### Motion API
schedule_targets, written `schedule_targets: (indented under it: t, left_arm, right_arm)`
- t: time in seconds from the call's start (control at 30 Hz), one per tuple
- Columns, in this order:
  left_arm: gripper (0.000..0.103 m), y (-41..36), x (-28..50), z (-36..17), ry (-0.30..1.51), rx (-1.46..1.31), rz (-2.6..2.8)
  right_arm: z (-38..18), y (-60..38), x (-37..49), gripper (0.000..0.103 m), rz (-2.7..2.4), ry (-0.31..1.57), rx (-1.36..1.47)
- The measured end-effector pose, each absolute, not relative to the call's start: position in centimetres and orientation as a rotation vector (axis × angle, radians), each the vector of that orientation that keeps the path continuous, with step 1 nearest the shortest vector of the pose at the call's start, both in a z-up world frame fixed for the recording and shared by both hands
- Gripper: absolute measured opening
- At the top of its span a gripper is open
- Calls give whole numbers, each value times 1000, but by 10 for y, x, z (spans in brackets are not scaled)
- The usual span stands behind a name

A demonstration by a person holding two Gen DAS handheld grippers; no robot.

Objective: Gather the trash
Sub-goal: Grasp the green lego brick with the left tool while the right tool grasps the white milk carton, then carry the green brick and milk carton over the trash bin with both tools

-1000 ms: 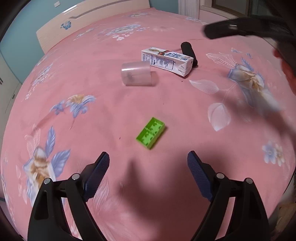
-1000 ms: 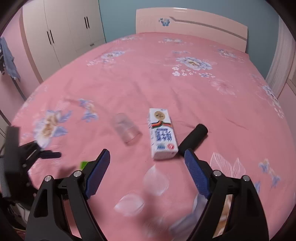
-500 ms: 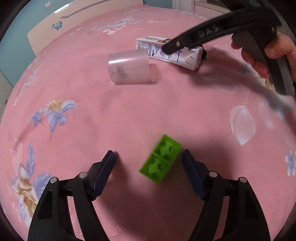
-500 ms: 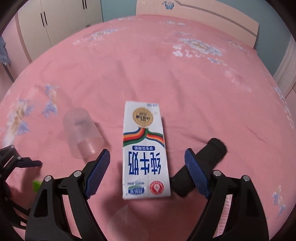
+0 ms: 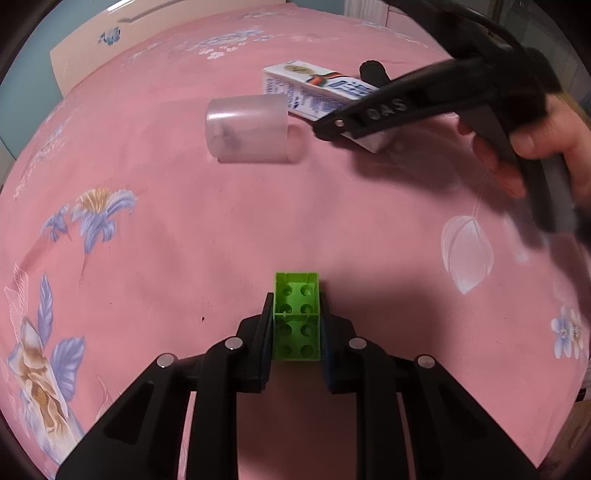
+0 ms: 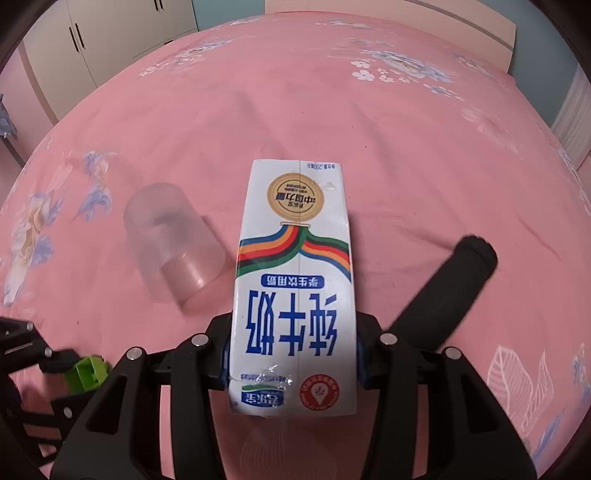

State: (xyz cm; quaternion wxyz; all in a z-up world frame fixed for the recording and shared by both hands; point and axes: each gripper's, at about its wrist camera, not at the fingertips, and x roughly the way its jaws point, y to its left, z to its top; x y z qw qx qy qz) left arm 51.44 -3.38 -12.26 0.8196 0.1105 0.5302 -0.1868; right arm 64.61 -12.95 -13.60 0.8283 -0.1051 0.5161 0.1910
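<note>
Gripping a bright green plastic building brick (image 5: 296, 317) between both pads, left gripper (image 5: 296, 314) closed on its 2 long sides, studs facing up, brick low over the pink flowered bedsheet (image 5: 184, 229). Clamping a white paper milk carton (image 6: 295, 288) at its near end, right gripper (image 6: 291, 354) closed across the carton's width, carton lying flat along the fingers and pointing away.

Both grips apparently made; the lift looks like the step in hand. For the brick: keep the squeeze steady and raise straight up, since only the rear half sits between the pads and the front half sticks out past them. For the carton: hold near 1 end leaves a long overhang, so lift slowly and keep it level to stop it pivoting or sagging; avoid crushing, as paper walls probably give under pressure.

Just left of the carton, a clear plastic cup (image 6: 173, 247) on its side, near but apparently not touching; likely to roll if nudged, so rise clear of it. Just right of the carton, a black foam-like cylinder (image 6: 443, 295), running under the right finger's edge; cannot tell whether touching. Watch that it does not drag along.

Farther off, white wardrobe doors (image 6: 110, 40) and a pale headboard (image 6: 388, 14) at the bed's far edge. No bin or bag visible in either view.
</note>
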Motion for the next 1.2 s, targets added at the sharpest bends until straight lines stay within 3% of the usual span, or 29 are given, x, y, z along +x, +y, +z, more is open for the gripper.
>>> schedule_targets:
  t: [0.47, 1.2]
  left_arm:
    - [24, -17, 493, -98, 1144, 183, -388]
    - [24, 3, 386, 52, 931, 207, -237]
  right_arm:
    - [-103, -138, 591, 48, 412, 1042, -207]
    - [71, -163, 420, 48, 382, 798, -196]
